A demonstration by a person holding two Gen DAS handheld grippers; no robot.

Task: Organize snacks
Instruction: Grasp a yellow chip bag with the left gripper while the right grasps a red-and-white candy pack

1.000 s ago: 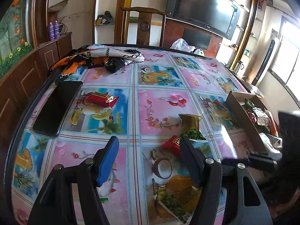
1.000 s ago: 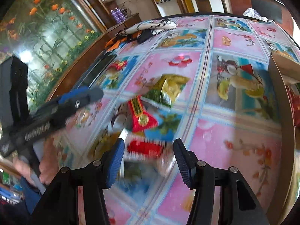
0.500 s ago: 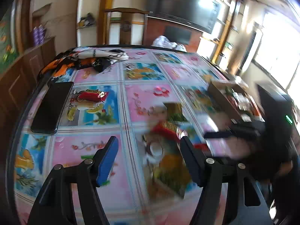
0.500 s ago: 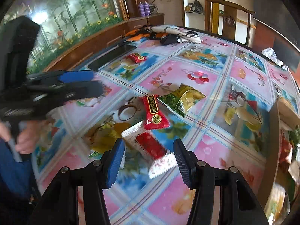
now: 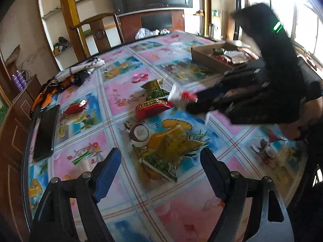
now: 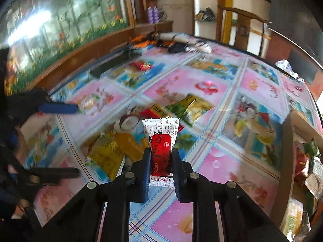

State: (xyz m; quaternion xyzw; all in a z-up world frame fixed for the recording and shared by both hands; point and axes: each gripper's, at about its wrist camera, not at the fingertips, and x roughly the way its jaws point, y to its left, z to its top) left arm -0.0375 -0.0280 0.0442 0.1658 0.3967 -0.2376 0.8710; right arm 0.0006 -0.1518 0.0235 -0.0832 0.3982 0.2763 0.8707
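Left hand-held gripper (image 5: 159, 171) hangs wide over the yellow-green packet (image 5: 163, 157) on the worktop (image 5: 125, 92). Right hand-held gripper (image 6: 161, 157) pinches the red-white snack (image 6: 160, 141) mid-body, lifted clear. Keep the squeeze firm, carry level to the cardboard box (image 6: 290, 141) at right, release inside.

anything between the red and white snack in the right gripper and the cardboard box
Nothing visible. The right gripper holds the red-and-white snack packet above the table; only bare tablecloth lies between it and the cardboard box to its right.
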